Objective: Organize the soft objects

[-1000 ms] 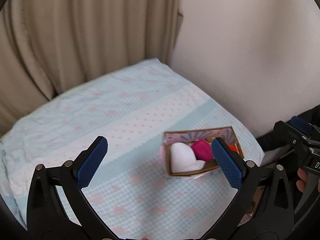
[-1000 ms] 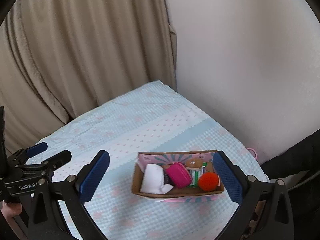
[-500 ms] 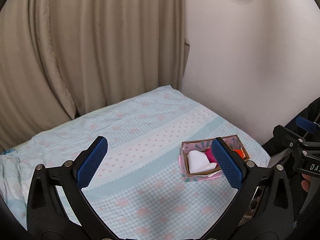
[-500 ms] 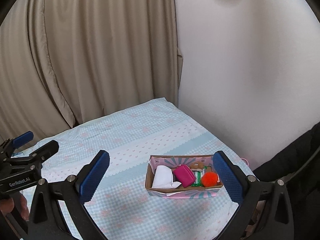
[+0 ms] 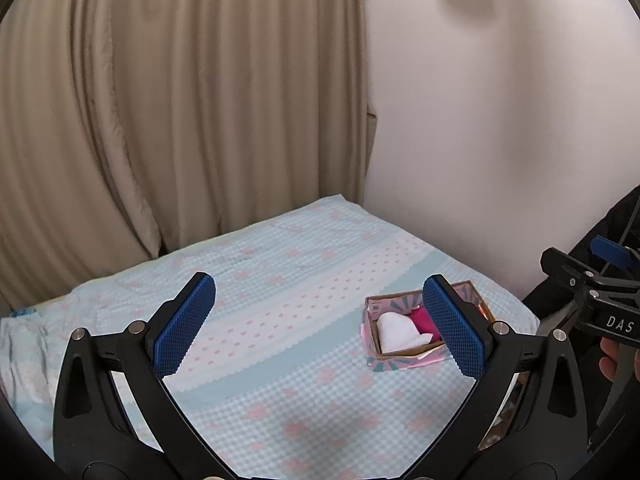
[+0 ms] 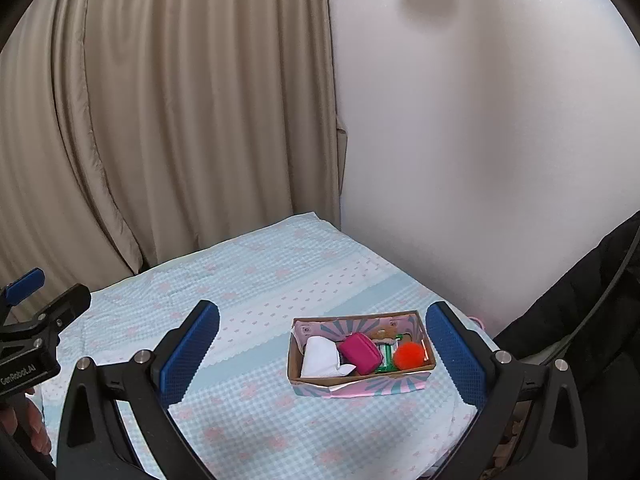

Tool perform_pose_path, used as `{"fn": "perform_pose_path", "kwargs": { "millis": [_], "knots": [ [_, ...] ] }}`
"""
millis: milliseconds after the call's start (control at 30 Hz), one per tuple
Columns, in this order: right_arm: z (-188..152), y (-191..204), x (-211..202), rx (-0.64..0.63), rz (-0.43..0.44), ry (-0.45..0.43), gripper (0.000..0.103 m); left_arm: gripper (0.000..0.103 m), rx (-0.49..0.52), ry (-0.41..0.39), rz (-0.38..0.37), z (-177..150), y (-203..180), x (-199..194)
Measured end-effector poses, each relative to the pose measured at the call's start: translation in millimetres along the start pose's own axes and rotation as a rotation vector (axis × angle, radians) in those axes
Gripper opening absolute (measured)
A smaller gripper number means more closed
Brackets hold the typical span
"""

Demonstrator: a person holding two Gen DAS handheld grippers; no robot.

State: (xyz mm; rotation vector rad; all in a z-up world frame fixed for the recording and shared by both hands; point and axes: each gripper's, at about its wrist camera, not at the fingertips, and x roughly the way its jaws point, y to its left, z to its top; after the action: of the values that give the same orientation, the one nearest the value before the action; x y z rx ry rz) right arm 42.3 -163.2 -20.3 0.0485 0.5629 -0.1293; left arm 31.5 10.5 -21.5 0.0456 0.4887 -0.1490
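A white cloth [image 6: 322,357], pink pouch [image 6: 360,353] and orange pompom [image 6: 408,355] sit packed in a cardboard box [image 6: 360,380] near the bed's [image 6: 260,280] right edge, suggesting sorting is nearly done. Both the left gripper [image 5: 318,328] and right gripper [image 6: 322,354] hover with jaws wide apart and empty. Green items behind the pouch are hard to identify.

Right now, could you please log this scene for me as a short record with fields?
surface: bed cover, light blue with pink print
container: cardboard box near the bed's right edge
box contents: white cloth, magenta pouch, orange pompom, green item
left gripper: open, empty, above bed
right gripper: open, empty, above bed
backdrop: beige curtain, white wall
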Motion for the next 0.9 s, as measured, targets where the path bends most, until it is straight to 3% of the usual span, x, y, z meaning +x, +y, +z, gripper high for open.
{"fn": "perform_pose_path", "kwargs": {
  "millis": [900],
  "knots": [
    [3.2,-5.8,-11.1,0.013,-0.023,-0.015,0.103,0.103,-0.016,-0.008,-0.011,-0.7,-9.5,-0.2]
  ]
}}
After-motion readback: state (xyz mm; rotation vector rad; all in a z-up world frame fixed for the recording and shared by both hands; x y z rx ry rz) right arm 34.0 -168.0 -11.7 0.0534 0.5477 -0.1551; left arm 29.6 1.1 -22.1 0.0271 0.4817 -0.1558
